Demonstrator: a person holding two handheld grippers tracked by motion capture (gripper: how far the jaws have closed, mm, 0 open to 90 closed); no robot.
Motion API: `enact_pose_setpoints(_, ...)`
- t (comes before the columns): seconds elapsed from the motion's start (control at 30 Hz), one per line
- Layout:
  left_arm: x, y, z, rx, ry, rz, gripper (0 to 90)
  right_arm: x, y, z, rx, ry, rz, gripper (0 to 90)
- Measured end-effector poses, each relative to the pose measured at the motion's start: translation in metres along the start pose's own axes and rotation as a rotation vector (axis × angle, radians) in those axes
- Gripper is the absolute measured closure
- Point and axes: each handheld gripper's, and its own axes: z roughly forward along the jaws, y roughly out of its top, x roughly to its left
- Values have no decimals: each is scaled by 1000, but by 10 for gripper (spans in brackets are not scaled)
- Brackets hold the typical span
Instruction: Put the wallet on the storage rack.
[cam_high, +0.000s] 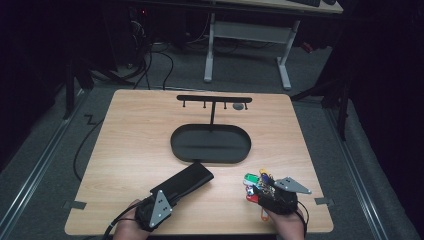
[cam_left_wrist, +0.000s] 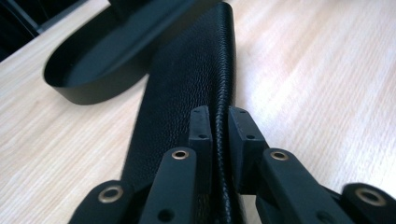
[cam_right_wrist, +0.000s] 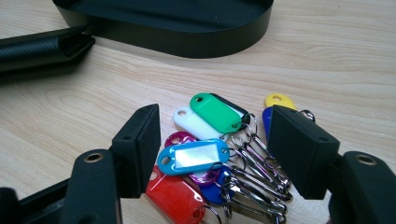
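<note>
Black case (cam_left_wrist: 187, 88) in left gripper (cam_left_wrist: 219, 126)

The table (cam_high: 130, 150) is seen by the high view from above the near edge, facing forward and down, from far enough that the whole top and the floor behind are included. The left gripper view is taken very near the wood, low, along a black case (cam_left_wrist: 187, 88) toward the tray (cam_left_wrist: 84, 88). The right gripper view is also taken low and close, over a bunch of key tags (cam_right_wrist: 210, 149). The tray (cam_right_wrist: 187, 44) and the case end (cam_right_wrist: 42, 46) are shared by all three views.
</note>
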Motion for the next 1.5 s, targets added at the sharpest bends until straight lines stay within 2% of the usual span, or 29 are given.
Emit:
enact_pose_setpoints(0.03,3,0,-3,-14,2,-16,814,0,0,0,-1,1,1,350)
enact_pose_setpoints(0.2,8,0,-8,-35,-6,-46,818,-1,0,-1,0,-1,2,351)
enact_pose_setpoints(0.23,11,1,-12,-54,-20,-75,820,-1,0,-1,-2,0,3,351)
enact_pose_setpoints(0.27,11,1,-12,-54,-20,-75,821,-1,0,-1,-2,0,3,351)
enact_pose_setpoints(0.33,15,1,-17,-73,-39,-111,822,-2,0,-1,-4,1,1,351)
enact_pose_setpoints(0.37,19,2,-23,-92,-55,-141,824,-2,0,-1,-4,1,1,351)
enact_pose_setpoints(0.4,19,2,-23,-92,-55,-141,824,-2,0,-1,-4,1,1,351)
enact_pose_setpoints(0.43,21,2,-27,-111,-64,-169,824,-1,0,-1,-4,1,2,350)
enact_pose_setpoints(0.47,21,2,-27,-111,-64,-169,825,-1,0,-1,-4,1,2,350)
enact_pose_setpoints(0.53,23,3,-30,-130,-90,-209,826,-1,0,0,-3,4,5,351)
enact_pose_setpoints(0.77,26,6,-35,-153,-145,-254,827,-1,0,0,-2,5,7,351)
enact_pose_setpoints(0.8,28,5,-35,-158,-158,-272,827,-2,0,0,-1,4,9,351)
enact_pose_setpoints(1.0,36,-2,-34,-167,-148,-317,819,-2,0,-1,-1,7,9,351)
enact_pose_setpoints(1.17,41,-5,-33,-173,-143,-328,795,-2,1,0,1,6,9,351)
enact_pose_setpoints(1.4,43,-7,-33,-177,-112,-330,753,-2,0,0,4,7,3,351)
enact_pose_setpoints(1.5,44,-9,-32,-165,-112,-336,710,-2,0,1,5,8,5,350)
